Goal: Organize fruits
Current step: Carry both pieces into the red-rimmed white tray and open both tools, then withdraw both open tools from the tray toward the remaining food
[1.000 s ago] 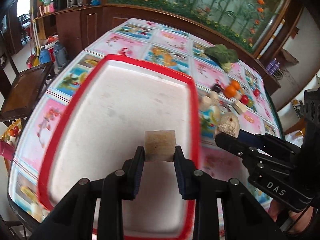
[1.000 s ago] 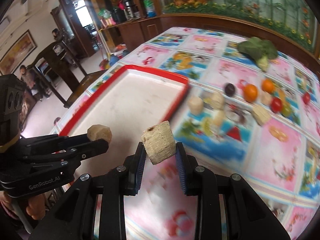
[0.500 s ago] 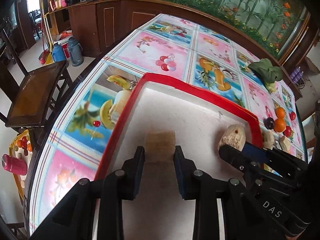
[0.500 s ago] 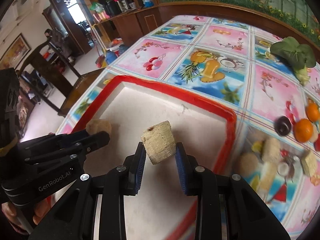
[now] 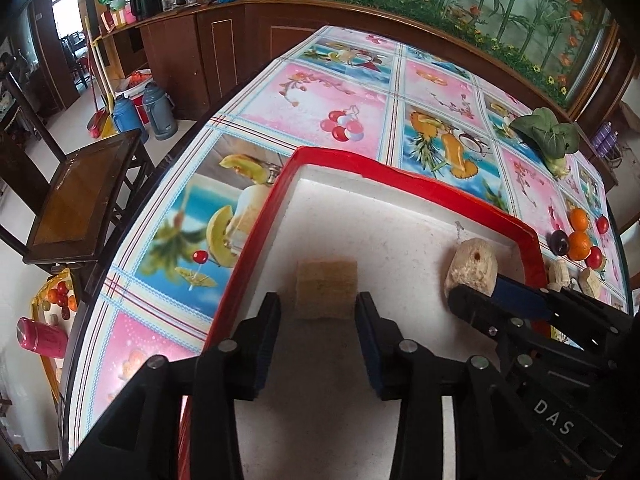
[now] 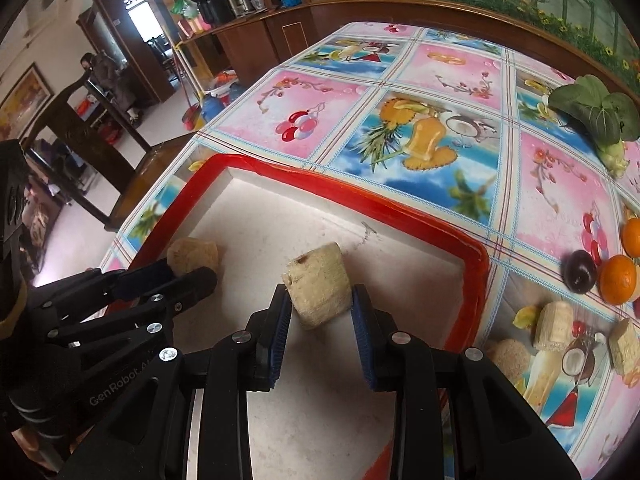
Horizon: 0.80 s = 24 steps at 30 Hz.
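A white tray with a red rim (image 5: 416, 184) (image 6: 344, 194) lies on the fruit-print tablecloth. My left gripper (image 5: 318, 312) is open over the tray's left part; a tan cut fruit chunk (image 5: 326, 290) (image 6: 192, 254) rests on the tray floor between its spread fingers, with gaps on both sides. My right gripper (image 6: 320, 306) holds a second tan chunk with a hole in its end (image 6: 318, 290) (image 5: 472, 268) just above or on the tray floor near the far rim; the pads are at its sides.
Right of the tray lie oranges (image 6: 618, 278), a dark plum (image 6: 580, 272), red cherry tomatoes (image 5: 594, 258), several more tan chunks (image 6: 554, 326) and a leafy green vegetable (image 6: 596, 116). A wooden stool (image 5: 84, 196) stands off the table's left edge.
Both grippers moved forward and down into the tray. The left jaws spread and let go of their chunk, which now rests on the tray floor. The right gripper lowered its chunk.
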Each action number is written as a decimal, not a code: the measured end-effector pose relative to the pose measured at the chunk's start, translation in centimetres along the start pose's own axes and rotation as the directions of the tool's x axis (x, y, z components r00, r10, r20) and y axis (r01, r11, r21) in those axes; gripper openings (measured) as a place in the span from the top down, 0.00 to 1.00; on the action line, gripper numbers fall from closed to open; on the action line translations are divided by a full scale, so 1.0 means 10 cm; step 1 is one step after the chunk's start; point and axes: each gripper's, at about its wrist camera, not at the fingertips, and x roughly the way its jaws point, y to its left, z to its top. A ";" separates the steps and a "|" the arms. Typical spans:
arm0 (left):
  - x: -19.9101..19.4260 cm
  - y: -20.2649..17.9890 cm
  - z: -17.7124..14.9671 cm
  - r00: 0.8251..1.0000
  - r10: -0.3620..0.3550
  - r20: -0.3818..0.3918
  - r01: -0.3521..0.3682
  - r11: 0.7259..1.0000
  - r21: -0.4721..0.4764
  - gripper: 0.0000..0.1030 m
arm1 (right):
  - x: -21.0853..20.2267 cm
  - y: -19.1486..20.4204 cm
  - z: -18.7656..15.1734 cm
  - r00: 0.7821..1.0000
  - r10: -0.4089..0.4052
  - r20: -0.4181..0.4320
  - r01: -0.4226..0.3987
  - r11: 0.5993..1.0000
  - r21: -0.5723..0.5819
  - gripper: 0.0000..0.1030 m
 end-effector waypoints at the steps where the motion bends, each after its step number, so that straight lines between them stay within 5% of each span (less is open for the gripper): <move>1: -0.01 0.00 -0.01 1.000 0.004 0.003 -0.004 1.000 -0.001 0.54 | -0.01 -0.01 -0.01 1.000 -0.001 -0.003 0.001 1.000 0.003 0.70; 7: -0.10 -0.02 -0.09 0.999 0.041 0.016 -0.041 0.999 0.000 0.41 | -0.10 -0.05 -0.09 1.000 0.000 -0.002 0.000 1.000 0.023 0.70; 24: -0.54 -0.37 -0.51 0.998 0.045 0.047 -0.046 0.999 0.019 0.33 | -0.72 -0.03 -0.51 0.999 0.012 0.038 -0.012 1.000 -0.010 0.65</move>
